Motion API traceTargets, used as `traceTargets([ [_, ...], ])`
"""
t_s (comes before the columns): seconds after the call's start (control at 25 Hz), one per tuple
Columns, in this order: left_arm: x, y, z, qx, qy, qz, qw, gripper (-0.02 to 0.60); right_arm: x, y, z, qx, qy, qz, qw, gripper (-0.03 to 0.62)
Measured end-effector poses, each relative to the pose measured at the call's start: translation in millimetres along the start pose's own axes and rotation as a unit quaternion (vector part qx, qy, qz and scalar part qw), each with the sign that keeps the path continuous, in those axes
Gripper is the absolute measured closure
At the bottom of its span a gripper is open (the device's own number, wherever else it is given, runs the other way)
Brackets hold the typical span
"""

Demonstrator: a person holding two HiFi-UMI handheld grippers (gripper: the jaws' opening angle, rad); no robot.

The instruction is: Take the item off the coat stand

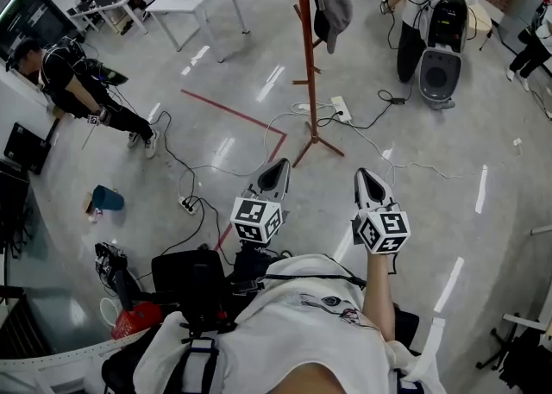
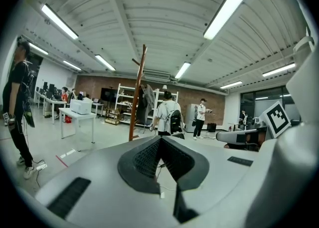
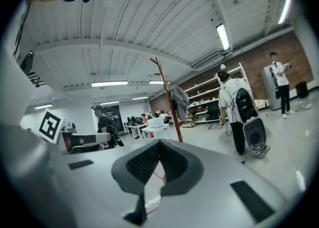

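Observation:
A brown wooden coat stand (image 1: pixel 304 39) rises from the grey floor ahead of me. A grey garment (image 1: pixel 332 6) hangs from a peg on its right side. My left gripper (image 1: pixel 274 175) and right gripper (image 1: pixel 371 184) are held side by side well short of the stand's feet, both pointing toward it. Each is shut with nothing between its jaws. In the left gripper view the stand (image 2: pixel 138 92) and the garment (image 2: pixel 148 97) show far beyond the closed left gripper (image 2: pixel 160 139). The right gripper view has the stand (image 3: pixel 167 102) and garment (image 3: pixel 180 100) beyond the closed right gripper (image 3: pixel 159 142).
White cables and a power strip (image 1: pixel 341 109) lie at the stand's base, and red tape lines (image 1: pixel 250 121) cross the floor. A person with a backpack (image 1: pixel 431 4) stands right of the stand, another person (image 1: pixel 78 82) at the left. A white table (image 1: pixel 194 0) holds a printer.

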State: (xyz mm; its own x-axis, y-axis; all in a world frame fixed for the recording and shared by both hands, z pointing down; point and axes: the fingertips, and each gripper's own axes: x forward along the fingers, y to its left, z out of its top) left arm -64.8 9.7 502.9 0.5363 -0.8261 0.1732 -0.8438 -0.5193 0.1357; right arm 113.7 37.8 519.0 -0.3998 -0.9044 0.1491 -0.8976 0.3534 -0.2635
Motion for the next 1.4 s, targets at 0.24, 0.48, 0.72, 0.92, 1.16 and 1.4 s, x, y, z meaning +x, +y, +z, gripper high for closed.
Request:
traceTargets([
  [0.24,11.8,-13.4,-6.9,-0.004,0.007,0.010,0.9999,0.589,4.4,-9.4,-0.6,-0.004,0.009,0.009,1.000,0.591],
  [0.48,20.4,-16.9,-22.1,-0.009,0.024,0.015,0.9996,0.589,17.2,-10.2,-12.6,0.004,0.027,0.024,0.999,0.591],
  [0.72,47.0,12.4,-18.9,-0.011,0.024,0.013,0.9996,0.588,64.0,-19.6,-10.0,0.002,0.029,0.023,0.999,0.591],
  [0.92,95.9,54.7,-1.3,-0.015,0.013,0.001,0.9998,0.589,125.7,-34.4,8.8,0.003,0.011,0.012,1.000,0.591],
  [1.16,146.3,109.3,29.4,-0.014,0.006,-0.006,0.9999,0.589,198.7,-46.4,42.7,-0.004,-0.003,0.013,1.000,0.591],
  [1.4,178.0,149.0,38.2,-0.027,0.012,-0.004,0.9996,0.589,237.7,-59.4,60.4,-0.001,-0.008,0.012,1.000,0.591],
])
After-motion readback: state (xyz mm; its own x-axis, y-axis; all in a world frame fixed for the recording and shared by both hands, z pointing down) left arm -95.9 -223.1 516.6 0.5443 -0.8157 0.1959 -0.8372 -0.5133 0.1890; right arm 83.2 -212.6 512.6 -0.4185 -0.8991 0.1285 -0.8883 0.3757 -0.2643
